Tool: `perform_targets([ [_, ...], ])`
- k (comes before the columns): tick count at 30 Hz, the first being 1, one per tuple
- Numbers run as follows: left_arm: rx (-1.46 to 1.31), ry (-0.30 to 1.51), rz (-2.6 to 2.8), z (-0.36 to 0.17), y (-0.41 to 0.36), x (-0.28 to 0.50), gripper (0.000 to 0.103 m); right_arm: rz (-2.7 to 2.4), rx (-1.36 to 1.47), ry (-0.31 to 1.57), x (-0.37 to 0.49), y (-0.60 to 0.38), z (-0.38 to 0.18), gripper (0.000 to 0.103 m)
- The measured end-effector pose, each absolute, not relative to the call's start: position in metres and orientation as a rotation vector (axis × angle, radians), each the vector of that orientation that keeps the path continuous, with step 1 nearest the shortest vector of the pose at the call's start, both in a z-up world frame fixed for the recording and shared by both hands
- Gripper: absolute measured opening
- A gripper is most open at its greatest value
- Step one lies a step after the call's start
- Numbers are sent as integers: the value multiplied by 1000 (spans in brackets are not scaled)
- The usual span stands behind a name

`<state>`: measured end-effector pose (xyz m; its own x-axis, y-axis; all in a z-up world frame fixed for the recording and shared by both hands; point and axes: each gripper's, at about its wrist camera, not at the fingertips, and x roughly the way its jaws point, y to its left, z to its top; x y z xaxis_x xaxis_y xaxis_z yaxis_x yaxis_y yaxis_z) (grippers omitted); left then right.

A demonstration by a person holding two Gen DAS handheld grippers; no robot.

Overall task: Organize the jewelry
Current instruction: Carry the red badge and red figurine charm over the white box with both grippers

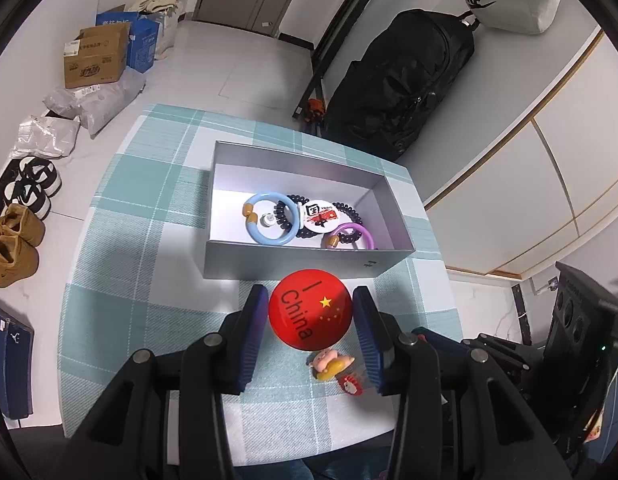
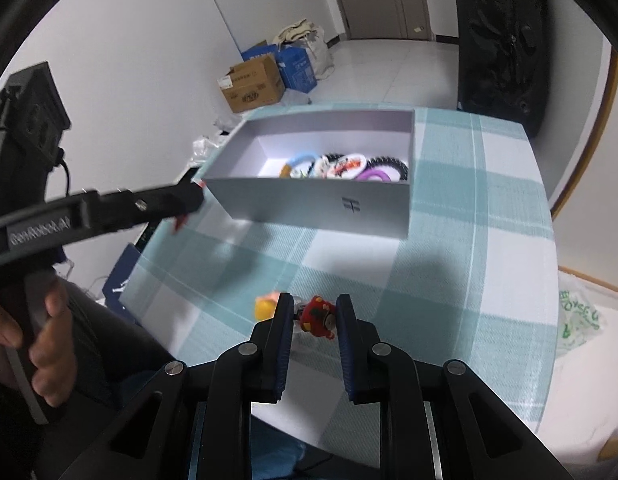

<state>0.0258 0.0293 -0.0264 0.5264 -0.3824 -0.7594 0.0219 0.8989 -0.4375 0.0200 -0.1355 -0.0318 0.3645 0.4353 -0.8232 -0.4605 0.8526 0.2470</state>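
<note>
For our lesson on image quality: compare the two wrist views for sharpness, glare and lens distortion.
Left wrist view: sharp, with white glare on the round red China badge and bright light inside the grey cardboard box; straight wall lines bow. Right wrist view: motion-blurred, so the box and the small red figurine look soft; dark corners frame both.

Left wrist view looks steeply down, close over the teal-and-white checked tablecloth [image 1: 149,248]. Right wrist view does likewise, from the other side. Both share the open grey cardboard box [image 1: 305,266] [image 2: 309,204].
</note>
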Motion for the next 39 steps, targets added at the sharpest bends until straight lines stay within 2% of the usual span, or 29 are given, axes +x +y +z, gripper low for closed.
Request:
perform_targets([
  [21, -472, 937, -263, -15, 34, 70, 38, 659, 85, 1007, 100, -121, 12, 20],
  [39, -462, 1030, -250, -37, 24, 110, 38, 683, 199, 1048, 155, -131, -14, 20],
])
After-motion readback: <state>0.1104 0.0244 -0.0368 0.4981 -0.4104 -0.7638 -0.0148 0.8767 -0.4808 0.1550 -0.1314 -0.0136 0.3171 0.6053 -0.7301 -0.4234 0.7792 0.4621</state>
